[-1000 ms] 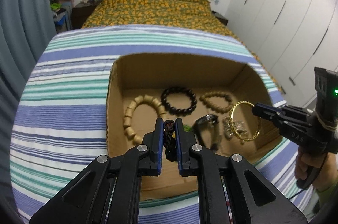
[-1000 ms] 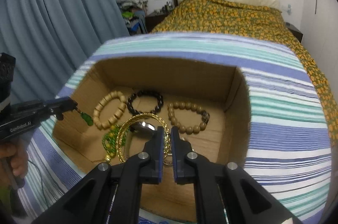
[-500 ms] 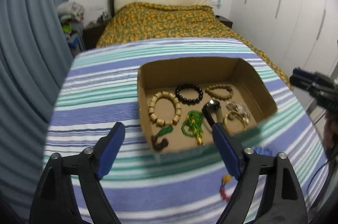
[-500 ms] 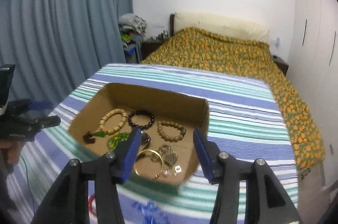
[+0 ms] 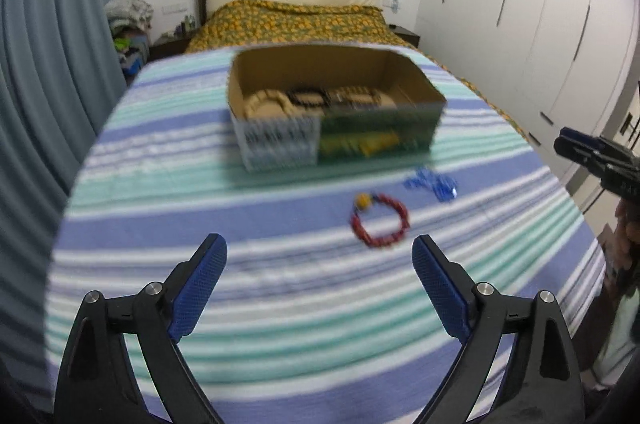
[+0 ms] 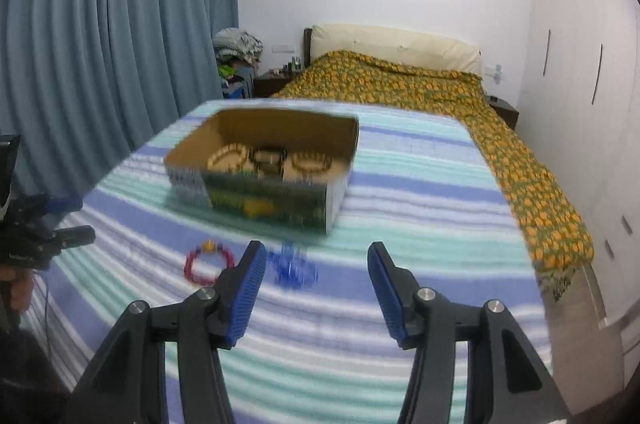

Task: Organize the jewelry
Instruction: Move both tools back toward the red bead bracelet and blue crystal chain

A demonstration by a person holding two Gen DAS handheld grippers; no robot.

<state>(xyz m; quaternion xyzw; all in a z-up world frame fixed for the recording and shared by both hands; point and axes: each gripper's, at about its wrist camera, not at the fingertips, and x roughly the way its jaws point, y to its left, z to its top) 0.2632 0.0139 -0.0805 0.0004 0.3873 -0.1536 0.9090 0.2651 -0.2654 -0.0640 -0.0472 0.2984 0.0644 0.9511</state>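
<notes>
An open cardboard box (image 5: 424,86) (image 6: 340,192) sits on the striped cloth and holds several bead bracelets. A red bead bracelet (image 5: 380,222) (image 6: 208,262) with a yellow bead lies on the cloth in front of the box. A blue bead piece (image 5: 434,182) (image 6: 294,266) lies beside it. My left gripper (image 5: 320,264) is open and empty, pulled back above the cloth. My right gripper (image 6: 316,268) is open and empty, just short of the blue piece. Both views are blurred.
The striped cloth (image 5: 160,192) covers a table. A bed with an orange flowered cover (image 6: 420,88) stands behind it. Blue curtains (image 6: 100,44) hang at the left and white wardrobes (image 5: 540,4) stand at the right.
Both grippers let go of their pieces in the box, opened wide and pulled back and away from the box. The red and blue pieces on the cloth came into view.
</notes>
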